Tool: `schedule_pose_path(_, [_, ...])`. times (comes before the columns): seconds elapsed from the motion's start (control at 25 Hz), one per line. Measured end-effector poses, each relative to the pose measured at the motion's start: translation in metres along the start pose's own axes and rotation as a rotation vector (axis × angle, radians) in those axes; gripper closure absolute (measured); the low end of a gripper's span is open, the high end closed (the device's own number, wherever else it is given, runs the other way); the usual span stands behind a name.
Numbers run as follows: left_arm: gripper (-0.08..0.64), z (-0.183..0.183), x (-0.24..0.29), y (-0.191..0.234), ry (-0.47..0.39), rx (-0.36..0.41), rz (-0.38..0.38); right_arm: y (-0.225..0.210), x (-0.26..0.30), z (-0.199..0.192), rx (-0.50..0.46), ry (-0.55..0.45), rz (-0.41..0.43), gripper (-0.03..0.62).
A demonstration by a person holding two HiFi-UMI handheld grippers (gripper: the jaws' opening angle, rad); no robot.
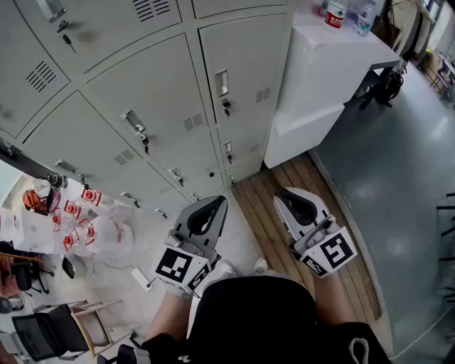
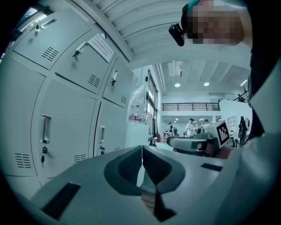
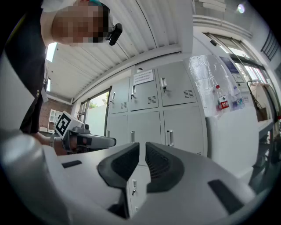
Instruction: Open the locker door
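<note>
A bank of pale grey lockers (image 1: 163,92) fills the upper left of the head view, every door shut. The nearest doors carry a vertical handle (image 1: 222,82) with a key in the lock (image 1: 226,106) below it. My left gripper (image 1: 215,202) and right gripper (image 1: 286,193) are held low in front of the person's body, side by side, well short of the lockers. Both point toward the locker base. In the left gripper view the jaws meet at the tip (image 2: 142,147), shut on nothing. The right gripper (image 3: 142,145) is also shut and empty, facing locker doors (image 3: 180,127).
A white cabinet (image 1: 334,64) with bottles (image 1: 335,13) on top stands right of the lockers. Wooden planks (image 1: 266,188) lie under the grippers. White bags with red print (image 1: 92,227), a power strip (image 1: 142,279) and a chair (image 1: 64,327) sit on the floor at left.
</note>
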State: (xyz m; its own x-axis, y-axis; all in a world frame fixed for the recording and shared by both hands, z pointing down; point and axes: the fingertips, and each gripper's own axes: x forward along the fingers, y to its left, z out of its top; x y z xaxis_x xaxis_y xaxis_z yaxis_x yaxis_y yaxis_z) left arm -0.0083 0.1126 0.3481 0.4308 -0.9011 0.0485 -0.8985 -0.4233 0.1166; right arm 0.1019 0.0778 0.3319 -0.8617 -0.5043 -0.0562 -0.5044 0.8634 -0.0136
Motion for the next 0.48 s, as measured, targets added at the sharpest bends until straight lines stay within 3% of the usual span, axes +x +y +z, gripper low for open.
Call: schedule_pose_path(0.48, [0.537, 0.004, -0.04, 0.043, -0.009, -0.001, -0.024, 0.033, 0.043, 0.0, 0.017, -0.003, -0.029, 0.532])
